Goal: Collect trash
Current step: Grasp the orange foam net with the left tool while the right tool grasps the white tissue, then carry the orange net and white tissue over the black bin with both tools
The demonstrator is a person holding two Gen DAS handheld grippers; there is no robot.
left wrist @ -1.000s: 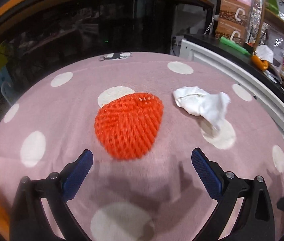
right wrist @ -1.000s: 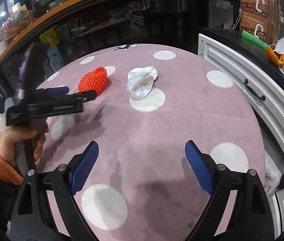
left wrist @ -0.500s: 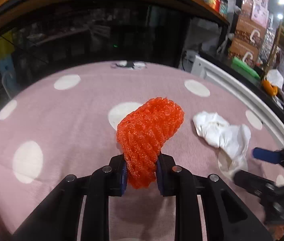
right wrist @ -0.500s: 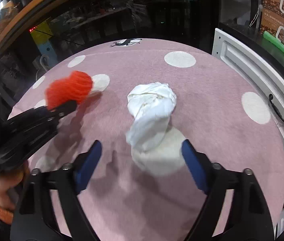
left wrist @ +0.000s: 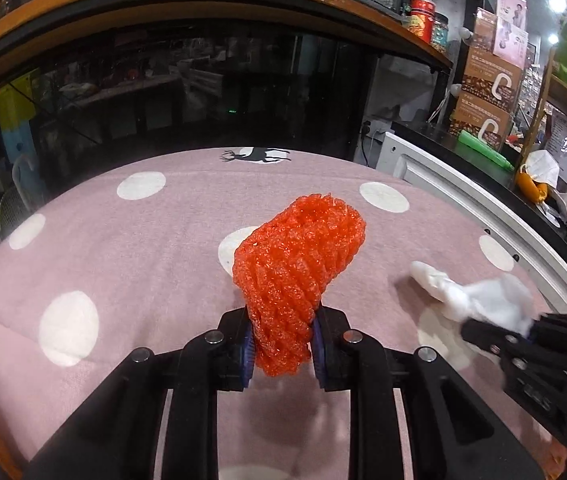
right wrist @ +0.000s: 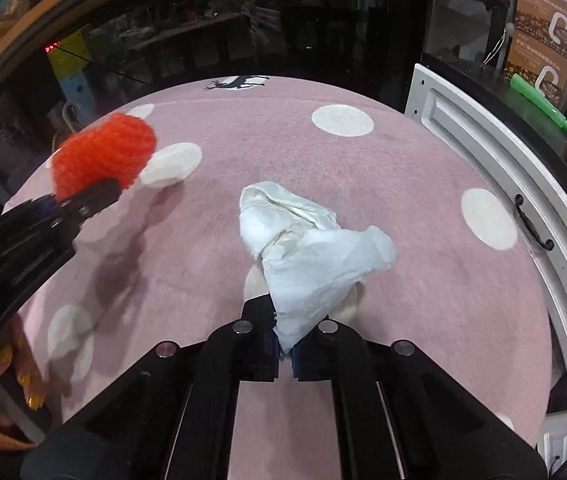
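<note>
A second ago both grippers spread; net and tissue lay mid-table. Now my left gripper (left wrist: 281, 350) pinches the orange net (left wrist: 297, 272), my right gripper (right wrist: 283, 350) the white tissue (right wrist: 311, 264), both over mid-table (right wrist: 403, 168). Only right view shows my left hand (right wrist: 19, 380).

right hand-held gripper (right wrist: 283, 350) pinches white tissue (right wrist: 307, 256) | pink dotted cloth (right wrist: 403, 184)

body: black linkage arms | silver screws | blue pads on fingers (left wrist: 245, 350) | sleeve (right wrist: 1, 442): orange
</note>
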